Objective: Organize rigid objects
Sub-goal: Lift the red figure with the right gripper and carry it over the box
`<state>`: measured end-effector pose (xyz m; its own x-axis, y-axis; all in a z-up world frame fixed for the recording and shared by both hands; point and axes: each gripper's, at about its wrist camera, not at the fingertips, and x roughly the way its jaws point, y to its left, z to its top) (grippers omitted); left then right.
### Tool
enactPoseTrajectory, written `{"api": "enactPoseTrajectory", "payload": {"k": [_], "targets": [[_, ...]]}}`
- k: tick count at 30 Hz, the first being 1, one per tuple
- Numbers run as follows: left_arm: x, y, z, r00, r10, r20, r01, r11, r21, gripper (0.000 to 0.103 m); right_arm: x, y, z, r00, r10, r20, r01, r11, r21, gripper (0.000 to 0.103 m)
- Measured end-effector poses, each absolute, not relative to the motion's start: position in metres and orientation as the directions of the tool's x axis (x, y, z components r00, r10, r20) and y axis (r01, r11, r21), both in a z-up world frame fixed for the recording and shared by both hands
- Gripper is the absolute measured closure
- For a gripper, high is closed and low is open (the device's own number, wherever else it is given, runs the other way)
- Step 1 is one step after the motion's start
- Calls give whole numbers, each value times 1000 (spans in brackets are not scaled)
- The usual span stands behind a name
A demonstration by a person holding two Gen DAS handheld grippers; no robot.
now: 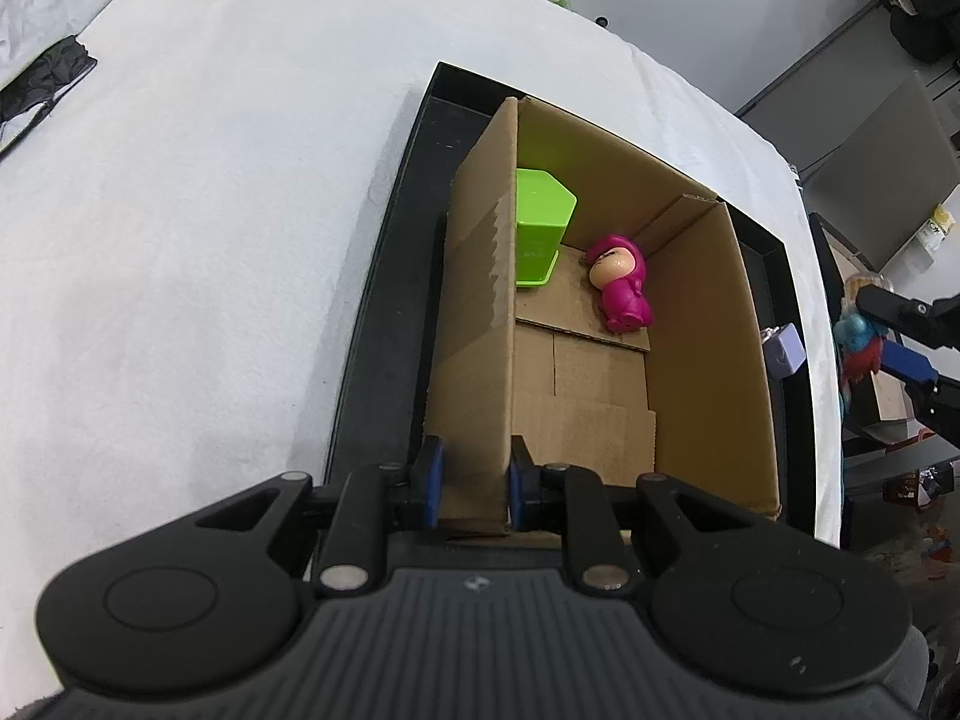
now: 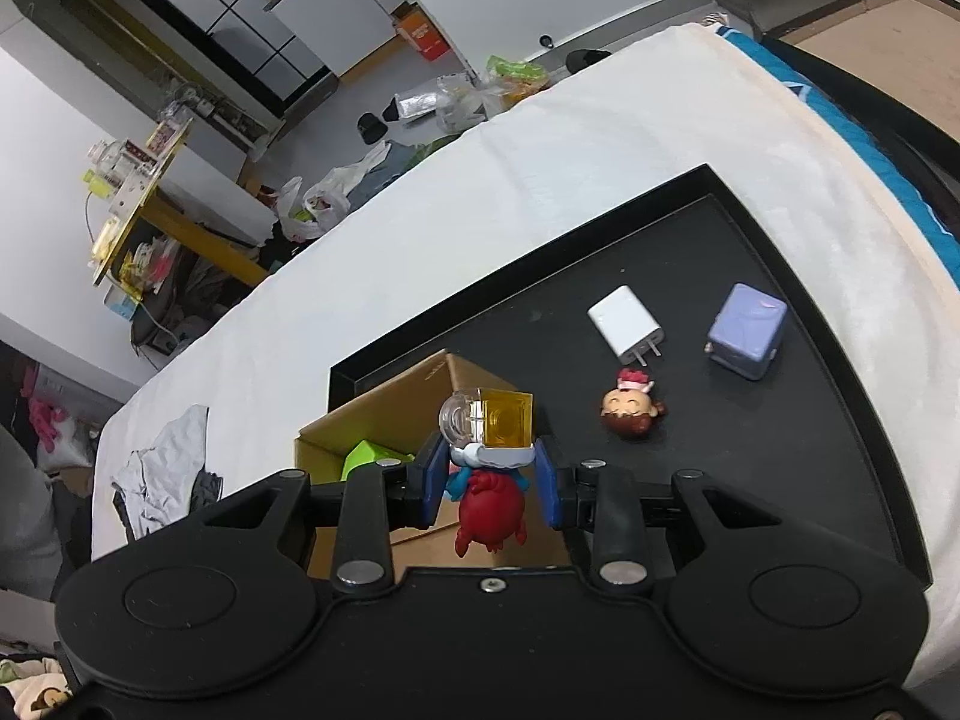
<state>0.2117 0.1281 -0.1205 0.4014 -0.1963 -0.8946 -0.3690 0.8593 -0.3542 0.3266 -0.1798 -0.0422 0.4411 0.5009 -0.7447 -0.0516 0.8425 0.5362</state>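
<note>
Inside the box (image 1: 708, 360) lie two toys, left jaws pinching its wall, right jaws gripping one figurine (image 2: 492, 480)

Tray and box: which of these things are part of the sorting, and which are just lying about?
Job: cardboard box, green container, pink figurine, red toy in right gripper, white charger, purple cube, small doll, black tray.
Lying about: crumpled cloth, plastic bags.
</note>
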Motion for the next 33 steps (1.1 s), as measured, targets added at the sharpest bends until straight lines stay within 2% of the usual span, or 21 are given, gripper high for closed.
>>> {"api": "enactPoseTrajectory", "payload": {"k": [20,33], "targets": [[210,130,-123,402,-224,-888,-353,857,-376,83,317,-109,-58,350,561,-750,-170,825,539,72],[210,133,-123,409,-232,-883,-344,857,-384,83,309,-74,-73,302,533,-791,-192,846,497,72]]}}
